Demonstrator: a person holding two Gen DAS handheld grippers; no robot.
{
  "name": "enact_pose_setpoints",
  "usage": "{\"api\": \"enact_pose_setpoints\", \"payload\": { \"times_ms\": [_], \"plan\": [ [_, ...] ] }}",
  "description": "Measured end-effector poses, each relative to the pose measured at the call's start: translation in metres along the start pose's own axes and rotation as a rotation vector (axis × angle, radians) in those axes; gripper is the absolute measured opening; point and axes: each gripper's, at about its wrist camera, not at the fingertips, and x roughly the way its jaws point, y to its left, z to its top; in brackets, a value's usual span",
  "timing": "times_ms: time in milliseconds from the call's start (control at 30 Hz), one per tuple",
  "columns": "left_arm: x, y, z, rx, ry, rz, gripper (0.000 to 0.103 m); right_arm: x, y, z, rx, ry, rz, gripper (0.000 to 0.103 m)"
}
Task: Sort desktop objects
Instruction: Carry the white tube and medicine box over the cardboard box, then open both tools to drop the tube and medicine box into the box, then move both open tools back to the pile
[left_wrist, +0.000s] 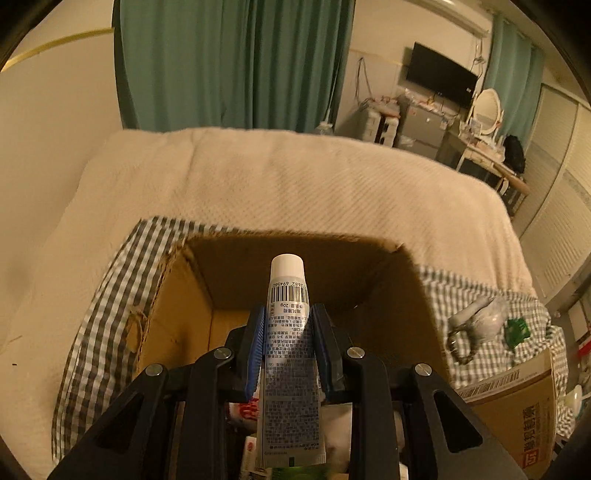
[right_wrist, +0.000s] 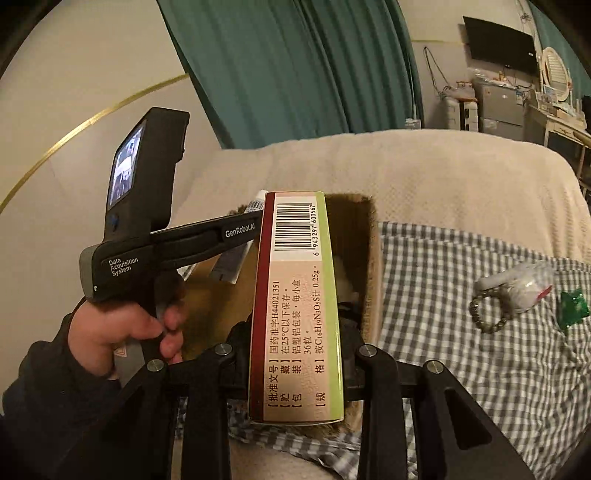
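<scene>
Medicine box: the tall pink-and-green cardboard medicine box (right_wrist: 295, 306) was pinched low on its broad faces by the right gripper (right_wrist: 295, 332), above the open brown cardboard carton (right_wrist: 373, 258); it looked light and crushable.
Tube: the small white-capped soft ointment tube (left_wrist: 290, 354) was pinched mid-body by the left gripper (left_wrist: 288, 332), above the same carton (left_wrist: 177, 302); it looked light and squeezable.

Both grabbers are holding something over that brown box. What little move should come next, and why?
Probably open the left gripper: its white tube with the barcode already hangs over the open brown cardboard box, so it should drop in. The right gripper's red-and-green medicine carton could follow.
</scene>
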Motion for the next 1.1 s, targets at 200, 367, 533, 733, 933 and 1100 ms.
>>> {"api": "enact_pose_setpoints", "payload": {
  "times_ms": [200,367,533,733,933,1100],
  "plan": [
    [0.010,0.003,-0.005,0.000,0.015,0.021,0.028,0.029,-0.002,-0.005,0.010,0.041,-0.018,0.035],
    [0.001,0.001,-0.004,-0.016,-0.002,0.030,0.066,0.024,-0.001,-0.008,0.021,0.014,0.024,0.063],
    [-0.016,-0.008,-0.007,0.021,-0.017,0.041,0.067,-0.008,-0.005,-0.011,-0.001,-0.061,0.013,0.063],
    [-0.048,-0.039,-0.006,0.056,-0.045,-0.001,0.074,-0.062,-0.047,-0.021,0.007,-0.118,-0.090,0.065],
    [-0.071,-0.107,-0.017,0.098,-0.047,-0.112,0.080,-0.126,-0.121,-0.041,0.105,-0.149,-0.252,0.066],
    [-0.066,-0.178,-0.039,0.138,-0.022,-0.178,0.090,-0.172,-0.169,-0.062,0.140,-0.162,-0.377,0.066]
  ]
}}
